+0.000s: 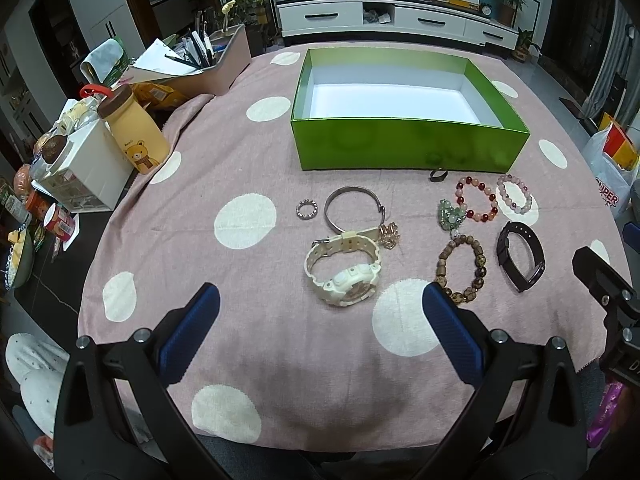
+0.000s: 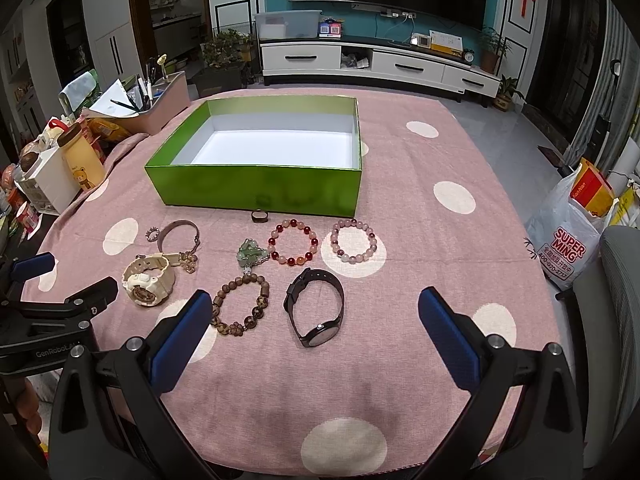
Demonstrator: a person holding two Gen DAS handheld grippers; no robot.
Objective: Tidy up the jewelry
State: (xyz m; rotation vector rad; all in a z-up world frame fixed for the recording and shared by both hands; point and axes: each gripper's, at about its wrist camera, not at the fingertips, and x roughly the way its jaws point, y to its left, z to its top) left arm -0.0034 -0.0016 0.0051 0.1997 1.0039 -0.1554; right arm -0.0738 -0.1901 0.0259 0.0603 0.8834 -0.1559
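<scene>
Left wrist view: the left hand-held gripper (image 1: 320, 312) hangs spread wide and empty above the pink table (image 1: 240, 160), the cream watch (image 1: 344, 276) just ahead, touching the metal bangle (image 1: 352, 208) and a gold trinket (image 1: 389, 236), so a careless pinch likely drags those along. Right wrist view: the right hand-held gripper (image 2: 316, 316) is equally released, holding nothing, the black watch (image 2: 316, 308) between its fingers and the wooden bead bracelet (image 2: 242, 304) by the left pad; the green box (image 2: 256, 188) sits empty beyond, and beads may roll or snag.

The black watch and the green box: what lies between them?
Two bead bracelets, one red and pink, one pale pink, between black watch and green box, in the right view.
</scene>
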